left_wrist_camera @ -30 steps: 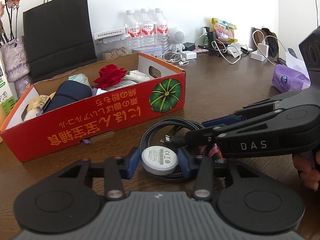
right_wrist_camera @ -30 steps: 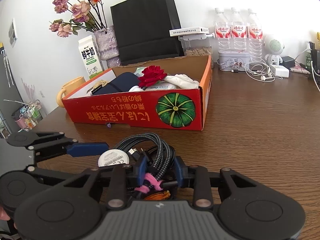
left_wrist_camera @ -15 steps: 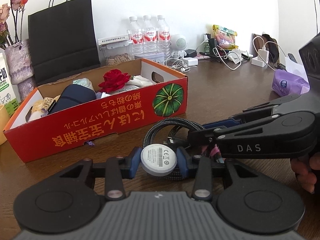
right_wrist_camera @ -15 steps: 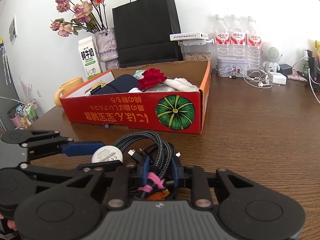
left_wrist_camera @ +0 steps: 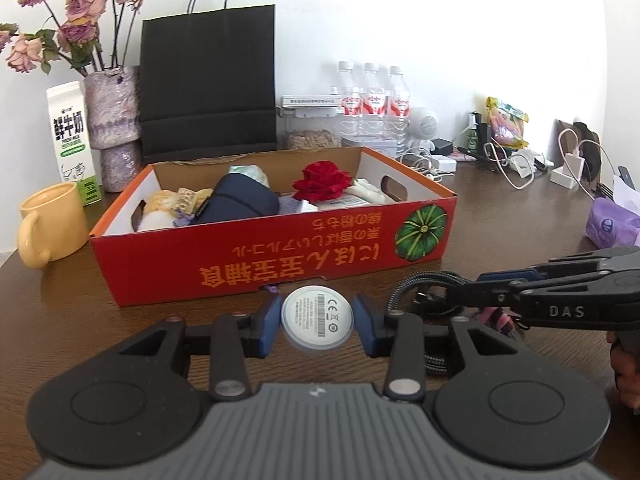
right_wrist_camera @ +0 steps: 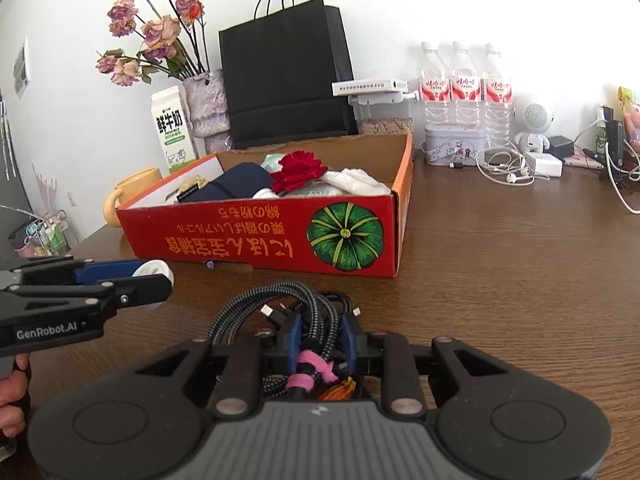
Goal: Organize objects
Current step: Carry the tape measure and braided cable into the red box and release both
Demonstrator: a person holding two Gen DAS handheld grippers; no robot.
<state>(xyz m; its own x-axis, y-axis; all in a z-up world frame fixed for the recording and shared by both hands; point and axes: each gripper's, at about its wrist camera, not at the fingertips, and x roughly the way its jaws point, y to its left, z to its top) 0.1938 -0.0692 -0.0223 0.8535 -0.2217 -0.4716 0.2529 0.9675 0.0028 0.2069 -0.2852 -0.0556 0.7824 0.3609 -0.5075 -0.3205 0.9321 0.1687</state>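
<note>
My left gripper (left_wrist_camera: 317,322) is shut on a white round disc (left_wrist_camera: 317,310) with a printed label, held off the table just before the red cardboard box (left_wrist_camera: 280,268). To its right lies a coiled bundle of braided cables (left_wrist_camera: 424,282) with my right gripper (left_wrist_camera: 472,292) on it. In the right wrist view my right gripper (right_wrist_camera: 320,332) has its blue pads on either side of the cable bundle (right_wrist_camera: 256,304), which a pink tie binds; its jaws are opening slightly. The left gripper (right_wrist_camera: 160,280) with the disc (right_wrist_camera: 158,268) shows at the left, near the box (right_wrist_camera: 240,240).
The box holds a red rose (left_wrist_camera: 322,178), a dark blue pouch (left_wrist_camera: 236,204) and other items. A yellow mug (left_wrist_camera: 52,220), milk carton (left_wrist_camera: 74,140), vase (left_wrist_camera: 114,120) and black bag (left_wrist_camera: 208,80) stand behind. Bottles (right_wrist_camera: 464,92), chargers and wires (right_wrist_camera: 508,168) line the back right.
My left gripper has carried the disc up and to the left, away from the cable bundle and toward the box front. The right gripper stays on the bundle.
</note>
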